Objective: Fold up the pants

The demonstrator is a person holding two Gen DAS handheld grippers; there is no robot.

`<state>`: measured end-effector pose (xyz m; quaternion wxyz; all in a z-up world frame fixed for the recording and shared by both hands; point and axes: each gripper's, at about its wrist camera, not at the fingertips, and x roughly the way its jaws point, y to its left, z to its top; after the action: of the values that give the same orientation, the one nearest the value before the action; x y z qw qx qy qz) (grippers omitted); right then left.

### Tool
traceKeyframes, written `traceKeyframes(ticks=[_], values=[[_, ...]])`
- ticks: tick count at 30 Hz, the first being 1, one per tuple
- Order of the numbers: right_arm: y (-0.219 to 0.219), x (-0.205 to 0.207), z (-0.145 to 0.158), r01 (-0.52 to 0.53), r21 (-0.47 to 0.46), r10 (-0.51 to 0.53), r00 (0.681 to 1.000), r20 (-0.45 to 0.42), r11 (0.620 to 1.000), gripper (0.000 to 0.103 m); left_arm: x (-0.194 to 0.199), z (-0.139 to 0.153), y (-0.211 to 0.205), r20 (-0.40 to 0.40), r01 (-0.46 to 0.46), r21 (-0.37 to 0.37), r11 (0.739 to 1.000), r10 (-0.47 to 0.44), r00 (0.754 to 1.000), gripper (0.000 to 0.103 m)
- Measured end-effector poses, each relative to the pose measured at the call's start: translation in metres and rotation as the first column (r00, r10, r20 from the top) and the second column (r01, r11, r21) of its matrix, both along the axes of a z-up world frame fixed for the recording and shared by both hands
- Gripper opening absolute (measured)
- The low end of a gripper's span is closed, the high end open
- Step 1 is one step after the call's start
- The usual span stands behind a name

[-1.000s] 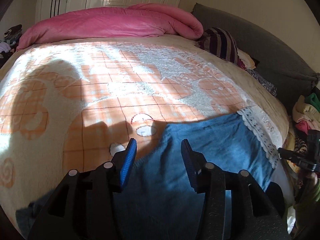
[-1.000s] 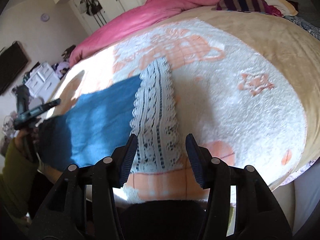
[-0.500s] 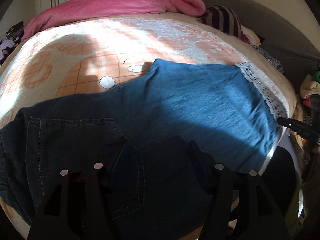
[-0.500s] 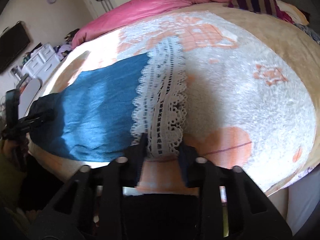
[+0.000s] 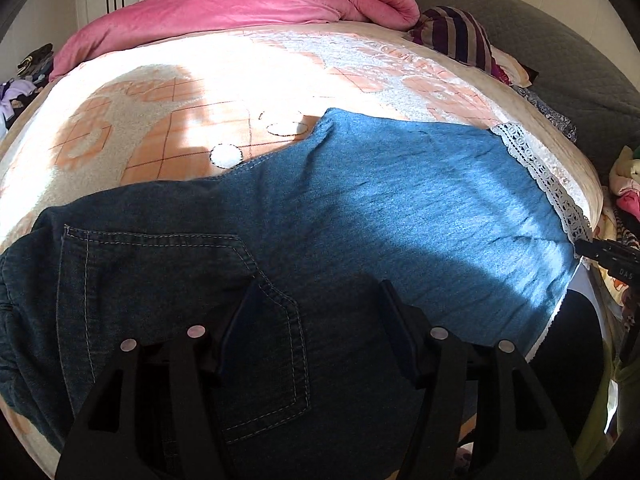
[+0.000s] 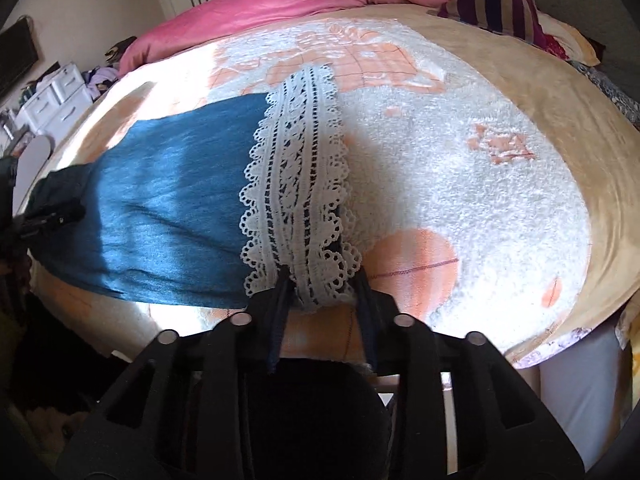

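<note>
The soft, limp blue denim pants point(image 5: 360, 216) with white lace hem point(image 6: 298, 184) lie flat across the bed's near edge, best pinched at hem and waistband; the left gripper point(image 5: 316, 332) hovers unclenched over the back pocket at six o'clock, while the right gripper point(image 6: 322, 296), jaws opening, straddles the lace.

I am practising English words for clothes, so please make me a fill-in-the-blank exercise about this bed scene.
1. The blue pants end in a hem of white ____.
2. The right hand-held gripper has that hem ____ its fingers.
3. The rolled quilt at the far side of the bed is ____.

Missing words: lace; between; pink
</note>
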<state>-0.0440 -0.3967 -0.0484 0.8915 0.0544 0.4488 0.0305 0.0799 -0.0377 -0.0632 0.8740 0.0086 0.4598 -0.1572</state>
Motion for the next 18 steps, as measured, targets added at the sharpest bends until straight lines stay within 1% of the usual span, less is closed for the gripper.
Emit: traceKeyframes(ticks=[1,2,5,8,9,11,14,18], values=[[-0.002,-0.002,0.003,0.012,-0.003,-0.012,1.000,0.005,1.000,0.038,0.000,0.000,0.000,-0.001,0.000,-0.001,1.000,0.000,1.000,0.060],[-0.004,-0.005,0.008,0.026,-0.010,-0.025,1.000,0.018,1.000,0.039,-0.001,0.001,0.001,-0.004,0.001,-0.001,1.000,-0.001,1.000,0.060],[-0.008,-0.013,0.025,0.049,-0.019,-0.047,0.996,0.072,0.999,0.042,-0.004,0.008,0.000,-0.005,0.003,-0.007,1.000,-0.003,1.000,0.064],[-0.003,-0.019,0.041,0.042,-0.041,-0.036,0.990,0.136,0.998,0.048,-0.010,0.018,-0.001,0.026,0.007,-0.026,1.000,-0.006,1.000,0.065],[0.001,-0.019,0.045,0.032,-0.051,-0.024,0.989,0.149,0.998,0.052,-0.013,0.022,-0.003,0.040,0.010,-0.026,1.000,-0.009,0.999,0.065],[0.016,-0.015,0.052,-0.015,-0.061,0.025,0.984,0.174,0.998,0.055,-0.016,0.027,-0.007,0.064,0.018,-0.022,1.000,-0.016,0.998,0.065],[0.044,-0.007,0.052,-0.096,-0.053,0.104,0.978,0.182,0.994,0.059,-0.021,0.028,-0.018,0.071,0.043,0.006,0.999,-0.044,0.996,0.076],[0.098,0.015,0.036,-0.223,-0.072,0.231,0.963,0.139,0.972,0.059,-0.028,0.022,-0.035,0.065,0.092,0.047,0.995,-0.095,0.993,0.076]])
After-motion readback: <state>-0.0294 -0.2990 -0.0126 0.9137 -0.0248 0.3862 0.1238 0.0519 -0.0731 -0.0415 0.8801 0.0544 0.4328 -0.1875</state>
